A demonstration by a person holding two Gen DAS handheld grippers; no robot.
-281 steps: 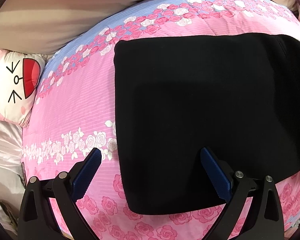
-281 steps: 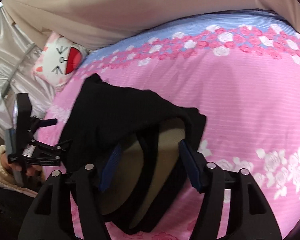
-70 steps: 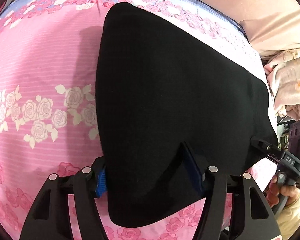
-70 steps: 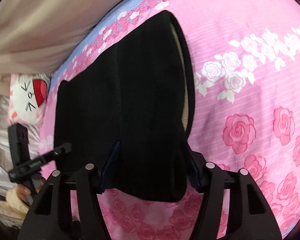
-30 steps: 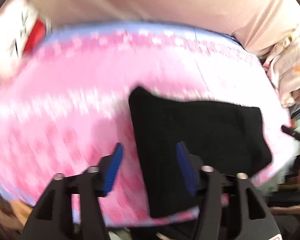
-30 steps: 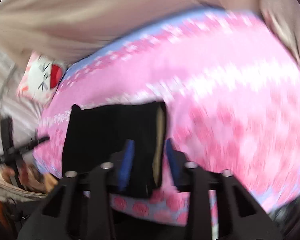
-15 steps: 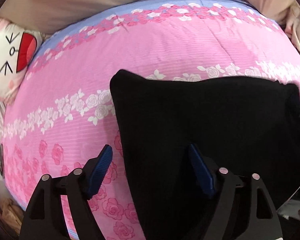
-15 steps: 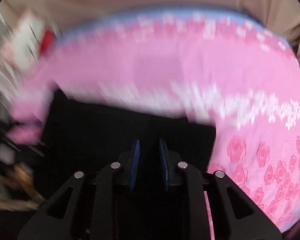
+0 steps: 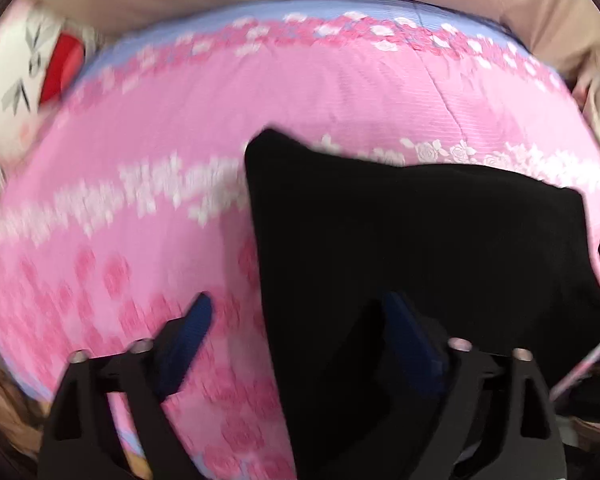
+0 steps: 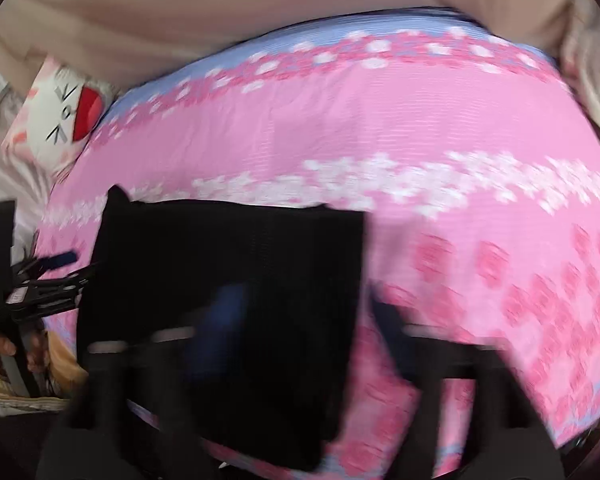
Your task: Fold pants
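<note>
Here, line by line:
Left gripper: points steeply down at the bed, its frame at the bottom of the left wrist view; the blue-padded fingers stand wide apart and are opening.
Left gripper and pants: the left edge of the folded black pants runs between the two fingers; one pad is over the pink quilt, the other over black cloth, and neither presses on it.
Right gripper: also angled down, heavily blurred in its own view; its fingers are apart and opening, the left blue pad over the pants, the right one over the quilt.
Right gripper and pants: the right edge of the pants lies between the fingers, with no pad clamped on it.
Pants: a folded dark rectangle lying flat on the near part of the quilt, close to the bed's front edge.
Person's hand: grips the handle of the left gripper at the far left of the right wrist view, just beside the pants' left edge.
Cat-face pillow: at the far left corner, well apart from the pants.
</note>
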